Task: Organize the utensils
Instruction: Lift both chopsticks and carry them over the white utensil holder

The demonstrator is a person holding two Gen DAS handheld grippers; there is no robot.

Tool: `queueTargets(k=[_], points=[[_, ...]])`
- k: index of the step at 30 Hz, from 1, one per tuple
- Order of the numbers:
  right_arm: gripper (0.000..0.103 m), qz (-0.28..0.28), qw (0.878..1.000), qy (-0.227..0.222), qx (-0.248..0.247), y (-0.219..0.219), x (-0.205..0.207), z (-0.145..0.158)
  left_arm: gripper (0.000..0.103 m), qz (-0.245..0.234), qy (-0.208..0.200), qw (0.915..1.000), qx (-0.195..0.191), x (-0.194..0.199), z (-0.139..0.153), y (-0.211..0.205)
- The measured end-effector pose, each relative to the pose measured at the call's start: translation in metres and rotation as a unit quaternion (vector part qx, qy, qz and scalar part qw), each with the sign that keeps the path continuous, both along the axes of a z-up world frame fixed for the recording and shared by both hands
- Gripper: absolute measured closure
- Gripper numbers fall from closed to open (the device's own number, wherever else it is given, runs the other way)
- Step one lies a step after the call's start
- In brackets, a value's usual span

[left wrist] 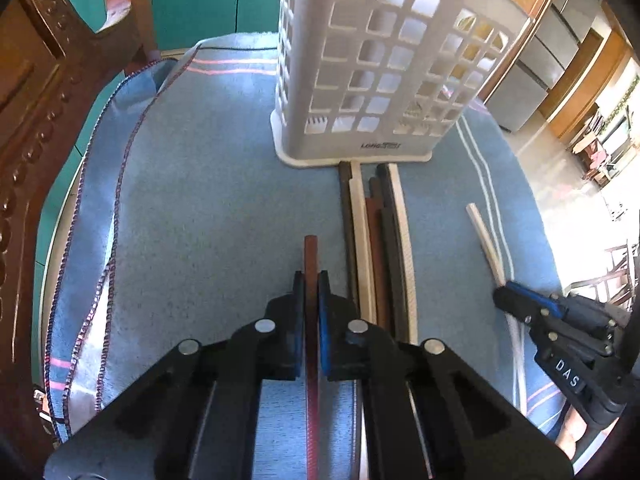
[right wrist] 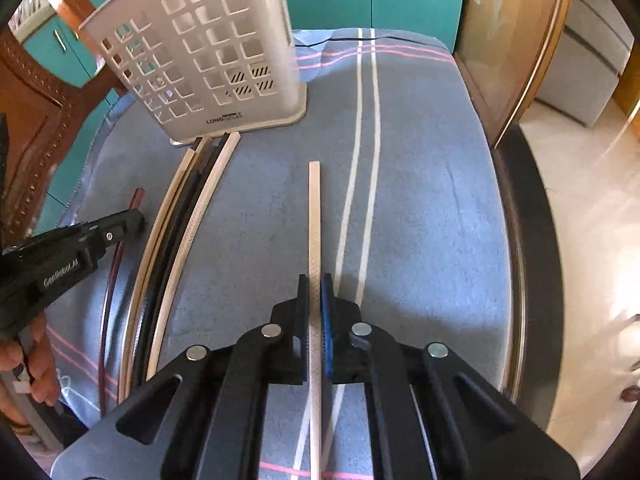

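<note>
Both-handed, left gripper (left wrist: 312, 280) jaws clench a brown chopstick (left wrist: 310, 252), right gripper (right wrist: 315, 284) a cream chopstick (right wrist: 314, 216), tails cut off.

The left gripper (left wrist: 311, 280) is clamped on a reddish-brown chopstick (left wrist: 310, 252) that points toward the white slotted utensil holder (left wrist: 372, 64). Just right of it, a bundle of dark, brown and cream chopsticks (left wrist: 376, 240) lies on the blue cloth (left wrist: 200, 208), its far ends touching the holder's base. Further right of the holder, the right gripper (left wrist: 505, 298) grips a cream chopstick (left wrist: 482, 236).
</note>
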State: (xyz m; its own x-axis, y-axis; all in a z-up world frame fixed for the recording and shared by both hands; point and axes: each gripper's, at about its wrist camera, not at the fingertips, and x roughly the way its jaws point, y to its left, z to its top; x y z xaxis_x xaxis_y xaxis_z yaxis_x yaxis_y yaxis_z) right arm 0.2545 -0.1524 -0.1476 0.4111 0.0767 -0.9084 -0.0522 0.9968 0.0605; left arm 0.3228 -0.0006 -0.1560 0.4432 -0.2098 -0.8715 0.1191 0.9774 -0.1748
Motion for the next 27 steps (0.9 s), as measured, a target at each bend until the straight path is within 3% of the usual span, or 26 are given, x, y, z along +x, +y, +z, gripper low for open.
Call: queueTargets(k=[3, 8, 14, 16, 21, 27], points=[[0.08, 0.009, 1.0, -0.003, -0.022, 0.009, 0.024, 0.008, 0.095, 0.0, -0.002, 1.0, 0.006, -0.001, 0.0, 0.001], [0.079, 0.013, 0.998, -0.008, -0.055, 0.029, 0.044, 0.006, 0.095, -0.001, -0.008, 0.9997, 0.024, -0.005, -0.001, -0.003], [0.083, 0.026, 0.999, -0.006, -0.044, 0.021, 0.051, 0.015, 0.095, -0.013, -0.016, 0.9991, 0.037, 0.001, -0.002, -0.012], [0.097, 0.027, 0.999, -0.006, -0.038, 0.012, 0.05, 0.021, 0.095, -0.016, -0.017, 0.9993, 0.03, 0.003, -0.003, -0.012], [0.097, 0.02, 1.0, -0.014, 0.019, -0.019, 0.046, 0.038, 0.096, -0.014, -0.029, 0.9995, -0.004, 0.001, 0.004, -0.002], [0.097, 0.034, 0.994, -0.078, 0.063, -0.04, 0.012, 0.087, 0.096, -0.023, -0.081, 0.9944, -0.063, -0.026, 0.053, 0.011]])
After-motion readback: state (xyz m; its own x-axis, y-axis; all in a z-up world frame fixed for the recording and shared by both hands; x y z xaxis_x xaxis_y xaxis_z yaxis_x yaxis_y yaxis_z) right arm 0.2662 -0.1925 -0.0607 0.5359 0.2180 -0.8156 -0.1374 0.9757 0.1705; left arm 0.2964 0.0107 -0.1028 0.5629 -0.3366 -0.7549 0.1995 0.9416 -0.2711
